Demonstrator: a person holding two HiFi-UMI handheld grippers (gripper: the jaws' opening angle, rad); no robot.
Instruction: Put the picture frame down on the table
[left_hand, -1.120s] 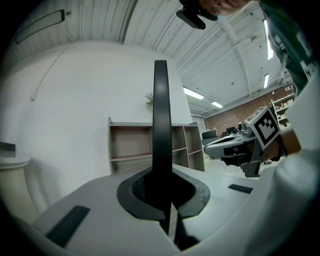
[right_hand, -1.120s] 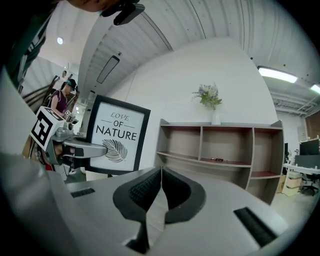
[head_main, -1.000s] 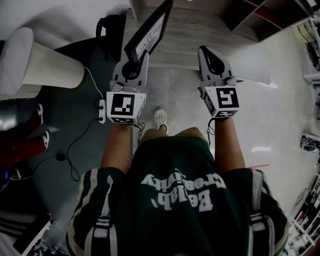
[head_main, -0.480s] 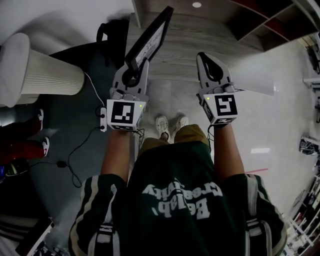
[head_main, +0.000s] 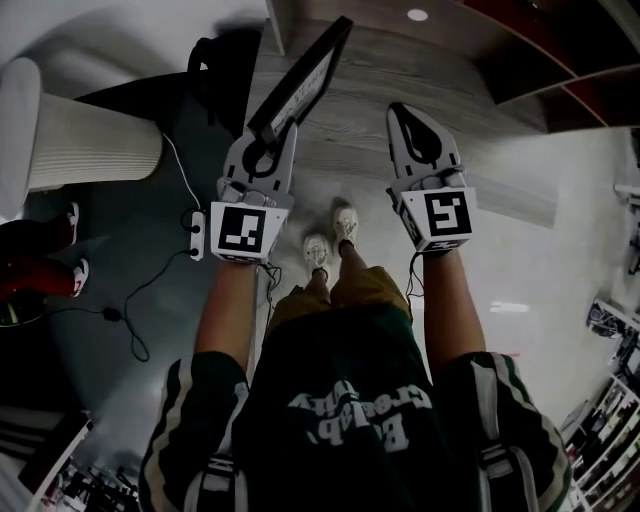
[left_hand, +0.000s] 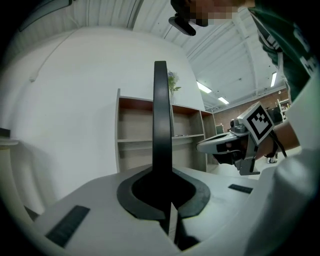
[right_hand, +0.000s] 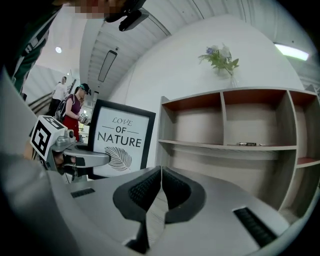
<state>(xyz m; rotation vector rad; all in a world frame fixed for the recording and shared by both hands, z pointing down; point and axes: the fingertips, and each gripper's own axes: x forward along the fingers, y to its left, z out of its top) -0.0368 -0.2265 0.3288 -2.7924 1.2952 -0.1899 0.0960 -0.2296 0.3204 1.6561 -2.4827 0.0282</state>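
Observation:
The picture frame (head_main: 305, 75) is black-edged and rises tilted away from my left gripper (head_main: 268, 130), which is shut on its lower edge. In the left gripper view the frame (left_hand: 160, 120) shows edge-on, standing straight up out of the closed jaws of the left gripper (left_hand: 162, 185). The right gripper view shows its front (right_hand: 122, 142), white with the print "LOVE OF NATURE" and a leaf. My right gripper (head_main: 405, 110) is held level beside the left one, about a hand's width to the right. Its jaws (right_hand: 161, 175) are shut with nothing between them.
A wood-grain shelf unit (right_hand: 235, 135) with open compartments stands ahead against a white wall, with a vase of flowers (right_hand: 220, 60) on top. A white ribbed cylinder (head_main: 90, 150) and cables (head_main: 150, 290) on a dark mat are at the left. People (right_hand: 75, 105) stand behind.
The person has stepped forward, and the wooden unit has come nearer in the head view. Both grippers keep their pose, and the frame stays in the left one.

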